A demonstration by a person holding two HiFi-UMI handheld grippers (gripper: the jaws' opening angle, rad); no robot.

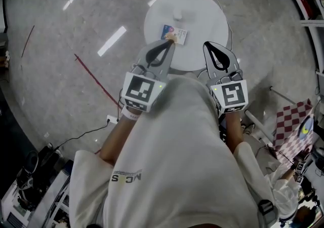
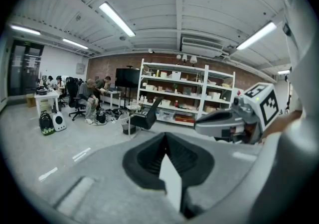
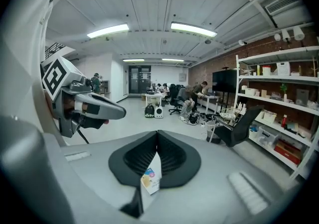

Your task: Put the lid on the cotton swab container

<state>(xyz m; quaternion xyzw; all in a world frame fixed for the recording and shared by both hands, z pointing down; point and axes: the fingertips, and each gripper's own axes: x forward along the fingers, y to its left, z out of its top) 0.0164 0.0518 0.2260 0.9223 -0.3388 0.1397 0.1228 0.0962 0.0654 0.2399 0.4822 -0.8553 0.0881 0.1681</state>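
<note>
On the white round surface [image 1: 202,16], near its middle, sits the small boxy cotton swab container with a blue-and-white label [image 1: 175,34]. A small white round piece [image 1: 177,15] lies just beyond it and apart; whether it is the lid cannot be told. The left hand-held gripper [image 1: 169,41] reaches over the near rim, jaws pressed together, its tips at the container's near edge. The right hand-held gripper [image 1: 208,45] hangs beside it, apart from the container, jaws likewise closed on nothing. Around lie a grey speckled floor [image 1: 61,60] with a red line [image 1: 96,82] and a red-and-white checked cloth [image 1: 292,126]. A black office chair [image 2: 148,116] stands before white shelves [image 2: 184,88].
</note>
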